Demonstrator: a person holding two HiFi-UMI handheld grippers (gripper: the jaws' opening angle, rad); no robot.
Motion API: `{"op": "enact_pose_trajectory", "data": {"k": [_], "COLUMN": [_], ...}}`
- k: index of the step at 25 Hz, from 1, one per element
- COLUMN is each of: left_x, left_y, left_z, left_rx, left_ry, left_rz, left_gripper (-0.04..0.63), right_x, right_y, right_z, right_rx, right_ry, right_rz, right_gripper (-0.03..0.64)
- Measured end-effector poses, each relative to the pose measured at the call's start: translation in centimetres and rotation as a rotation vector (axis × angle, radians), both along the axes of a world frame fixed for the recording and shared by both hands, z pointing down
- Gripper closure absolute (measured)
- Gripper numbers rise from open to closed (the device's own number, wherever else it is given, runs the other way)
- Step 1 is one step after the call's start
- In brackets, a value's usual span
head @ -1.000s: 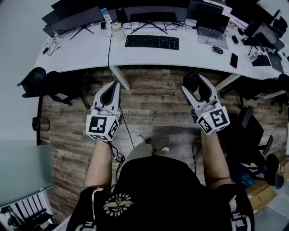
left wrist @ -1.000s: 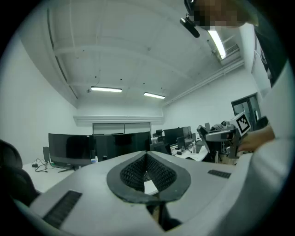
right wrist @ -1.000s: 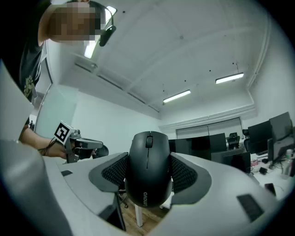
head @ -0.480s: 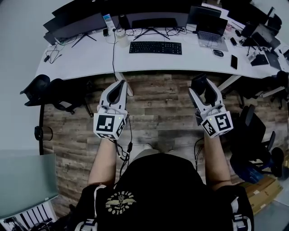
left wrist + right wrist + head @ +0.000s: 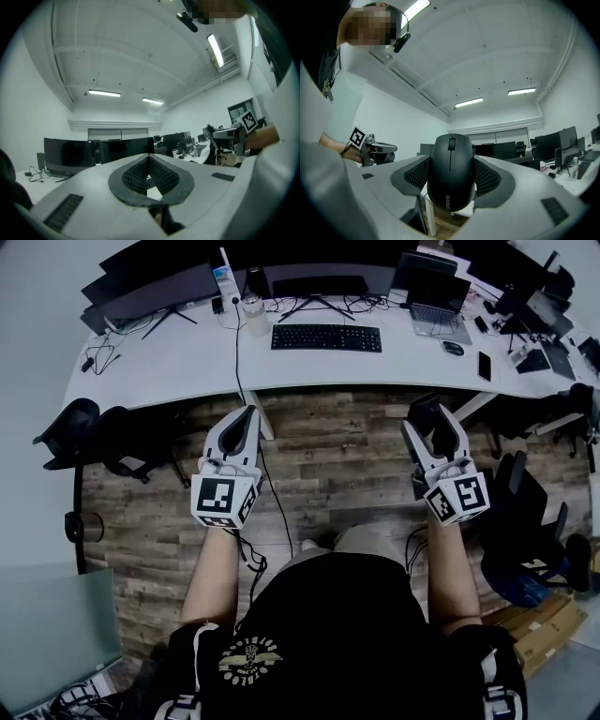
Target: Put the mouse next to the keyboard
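I'm closer to the keyboard (image 5: 326,337) now; my right claw (image 5: 429,416) pinches the mouse (image 5: 450,173) to carry it there, left claw (image 5: 246,414) pressed together, empty.

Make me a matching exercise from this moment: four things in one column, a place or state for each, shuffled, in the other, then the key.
Things
1. mouse
2. keyboard
3. left gripper
4. laptop

Place or state
A. open, on the right part of the desk
B. jaws together, nothing between them
C. clamped in the right gripper, over the wooden floor
D. lying flat near the middle of the desk

Pairs: 1-C, 2-D, 3-B, 4-A
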State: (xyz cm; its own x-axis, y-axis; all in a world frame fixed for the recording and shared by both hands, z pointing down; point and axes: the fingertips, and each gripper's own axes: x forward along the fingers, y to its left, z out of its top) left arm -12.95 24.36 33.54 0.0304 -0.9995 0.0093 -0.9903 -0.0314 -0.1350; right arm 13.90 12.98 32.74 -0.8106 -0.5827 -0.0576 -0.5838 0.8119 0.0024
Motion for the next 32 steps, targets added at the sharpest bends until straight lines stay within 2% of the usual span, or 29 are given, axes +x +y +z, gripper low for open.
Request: {"op": "enact_pose_trajectory", "data": {"k": [10,25,32], "left_x": [-1.9,-4.0,-4.4], "left_y": [-2.1,-9.7,-13.7], "left_z": [1.1,2.6,2.8], "left_rx": [-0.028,-0.023,-0.004], "left_ry": [-0.008,0.016,0.022], "left_rz": [-0.003,-0.073,-0.075], "left_gripper": [0.595,0.595,0.595], "right_x": [-2.5,-3.8,-4.0], "right_y": [-2.2,-11.4,-16.1], "right_z": [0.1,1.9,1.8], "right_rx": [0.025,-0.002,-0.009], "right_ry": [-0.013,0.005,-0.01], "right_rz": [-0.021,-0.033,-0.04], "right_gripper": [0.332,0.331,0.331]}}
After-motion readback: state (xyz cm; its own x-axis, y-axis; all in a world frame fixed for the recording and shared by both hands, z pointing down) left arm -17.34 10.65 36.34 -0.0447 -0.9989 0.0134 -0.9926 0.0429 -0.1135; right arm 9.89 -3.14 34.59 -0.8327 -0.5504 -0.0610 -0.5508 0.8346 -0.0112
